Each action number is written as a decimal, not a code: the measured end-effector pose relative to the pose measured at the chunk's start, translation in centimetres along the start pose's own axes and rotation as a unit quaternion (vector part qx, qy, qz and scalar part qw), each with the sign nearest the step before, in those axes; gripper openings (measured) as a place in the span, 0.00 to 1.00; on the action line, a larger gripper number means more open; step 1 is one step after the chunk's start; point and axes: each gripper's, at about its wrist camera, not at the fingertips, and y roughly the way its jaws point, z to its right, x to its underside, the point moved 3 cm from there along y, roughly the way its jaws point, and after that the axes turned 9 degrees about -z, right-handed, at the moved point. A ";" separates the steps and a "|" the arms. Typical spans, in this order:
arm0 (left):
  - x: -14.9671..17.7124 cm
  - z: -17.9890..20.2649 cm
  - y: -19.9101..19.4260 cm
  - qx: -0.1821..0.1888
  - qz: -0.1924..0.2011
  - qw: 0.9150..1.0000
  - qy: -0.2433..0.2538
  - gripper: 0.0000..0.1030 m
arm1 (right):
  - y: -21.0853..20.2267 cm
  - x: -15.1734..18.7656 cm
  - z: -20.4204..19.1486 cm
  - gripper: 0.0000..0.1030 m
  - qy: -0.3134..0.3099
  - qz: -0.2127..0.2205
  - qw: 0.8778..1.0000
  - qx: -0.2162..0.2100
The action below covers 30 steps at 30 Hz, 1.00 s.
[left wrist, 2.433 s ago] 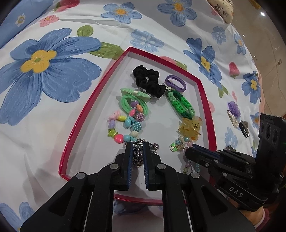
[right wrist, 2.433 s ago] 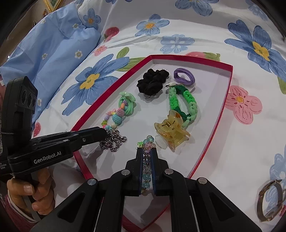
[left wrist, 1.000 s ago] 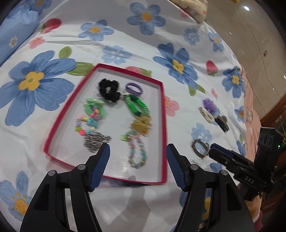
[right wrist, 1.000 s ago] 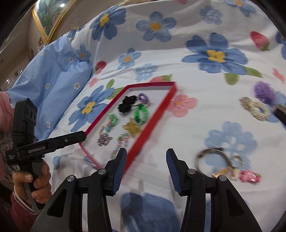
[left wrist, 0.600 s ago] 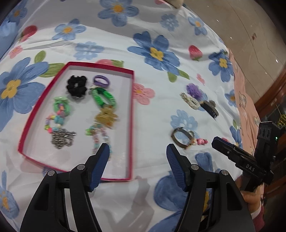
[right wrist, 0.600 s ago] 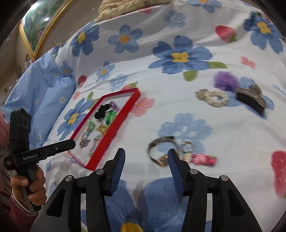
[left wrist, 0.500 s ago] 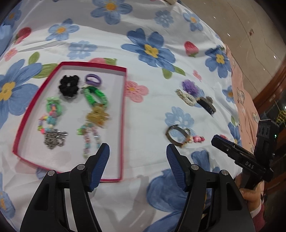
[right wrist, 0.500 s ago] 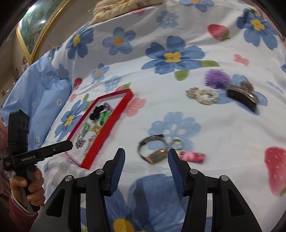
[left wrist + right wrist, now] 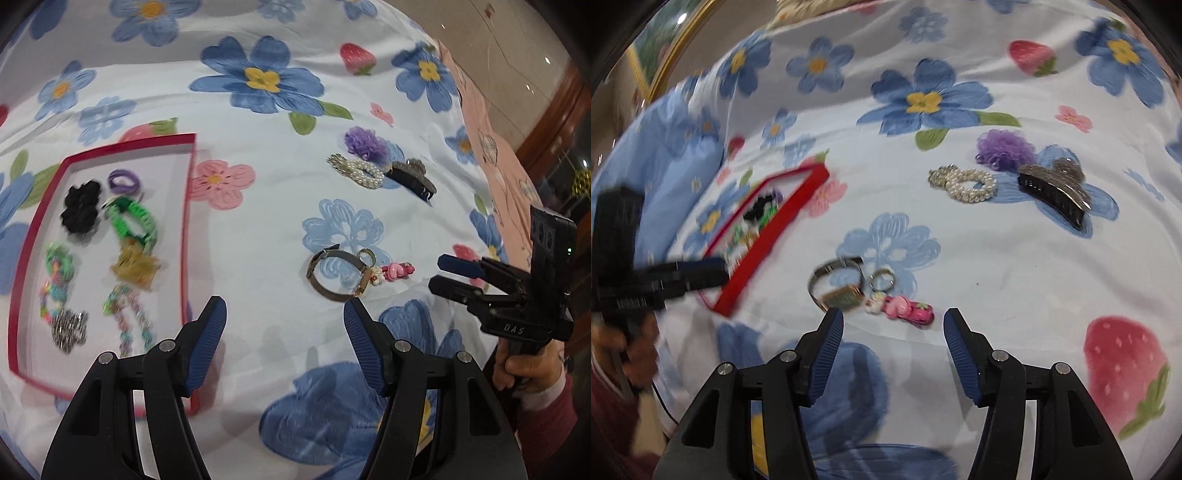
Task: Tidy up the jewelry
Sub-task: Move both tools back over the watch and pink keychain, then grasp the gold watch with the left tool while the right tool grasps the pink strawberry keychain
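A red-rimmed tray (image 9: 187, 206) lies at the left and holds several hair ties, a yellow claw clip, bead strings and a silver chain (image 9: 68, 328). Loose on the flowered sheet are a watch (image 9: 334, 271), a pink keychain (image 9: 395, 271), a pearl clip (image 9: 356, 171), a purple scrunchie (image 9: 364, 142) and a dark claw clip (image 9: 413, 181). My left gripper (image 9: 284, 321) is open and empty, between tray and watch. My right gripper (image 9: 893, 332) is open and empty, just short of the watch (image 9: 836, 284) and pink keychain (image 9: 905, 306). The tray (image 9: 768, 236) is at its left.
The flowered bedsheet (image 9: 258, 229) covers the whole surface. A light blue pillow (image 9: 665, 155) lies beyond the tray. The bed edge and a tiled floor (image 9: 517, 55) are at the far right. The right gripper shows in the left wrist view (image 9: 448, 275).
Both grippers let go of the chain and the bead string in the tray, opened, and moved right, away from the tray toward the loose items. The right gripper now faces the watch and keychain.
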 end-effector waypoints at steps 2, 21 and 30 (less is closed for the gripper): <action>-0.8 0.6 0.7 -0.002 -0.007 1.000 0.018 0.64 | 0.5 -0.1 0.0 0.57 -0.024 -0.012 1.000 0.003; -4.5 2.8 9.1 -0.008 -0.094 0.990 0.101 0.50 | 4.9 -1.1 -0.8 0.56 -0.145 -0.077 0.986 0.025; -3.5 4.4 9.7 -0.014 -0.094 0.984 0.149 0.07 | 5.3 -0.8 -0.9 0.34 -0.135 -0.080 0.987 0.047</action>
